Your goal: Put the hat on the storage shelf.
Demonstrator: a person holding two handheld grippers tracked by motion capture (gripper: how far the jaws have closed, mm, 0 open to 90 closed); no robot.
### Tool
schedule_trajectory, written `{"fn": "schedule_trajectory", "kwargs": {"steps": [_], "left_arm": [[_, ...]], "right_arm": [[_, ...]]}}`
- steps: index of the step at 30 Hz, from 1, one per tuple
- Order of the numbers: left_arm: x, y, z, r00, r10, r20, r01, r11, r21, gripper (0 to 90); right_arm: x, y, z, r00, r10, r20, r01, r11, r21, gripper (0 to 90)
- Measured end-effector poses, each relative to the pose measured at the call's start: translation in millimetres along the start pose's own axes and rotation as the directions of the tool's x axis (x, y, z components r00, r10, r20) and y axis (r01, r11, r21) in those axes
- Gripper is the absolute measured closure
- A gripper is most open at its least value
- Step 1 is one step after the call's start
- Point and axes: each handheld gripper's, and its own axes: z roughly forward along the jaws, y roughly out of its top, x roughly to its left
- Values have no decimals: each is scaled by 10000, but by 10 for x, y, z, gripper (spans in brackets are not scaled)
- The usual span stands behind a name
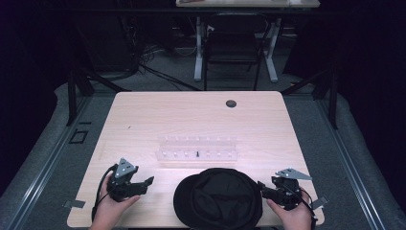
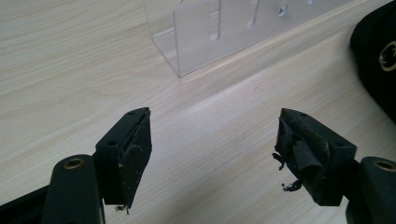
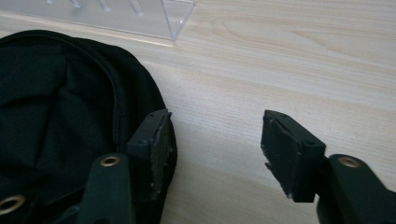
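Both claws apart, empty. Right claw (image 3: 215, 154) straddles the floppy black fabric cap's (image 1: 218, 199) edge, lower centre; risk: pinches 1 layer, cap sags. Left claw (image 2: 212, 154) idle.

The left hand (image 1: 111, 207) comes in from the bottom edge and holds the left gripper (image 1: 146, 184) low, its jaws pointing to the right and standing wide apart with nothing between them. The right hand (image 1: 293, 213) holds the right gripper (image 1: 262, 188) low as well, jaws pointing to the left, also wide apart and holding nothing. The two grippers face each other, well apart.
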Motion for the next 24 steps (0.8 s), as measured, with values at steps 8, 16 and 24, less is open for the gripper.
{"fn": "schedule_trajectory", "kwargs": {"steps": [8,16,24], "left_arm": [[21,-31,-11,9998,202,-31,-202,9998,3,364],[-14,-35,-66,9998,94,161,-92,9998,-173,384],[-35,-35,-71,9995,241,226,-244,9996,156,455]], "right_arm": [[68,-12,9,9951,-740,656,752,9970,-169,473],[93,28,-22,9994,-18,354,17,10000,26,578],[109,83,-120,9966,806,-180,-795,9952,575,623]]}}
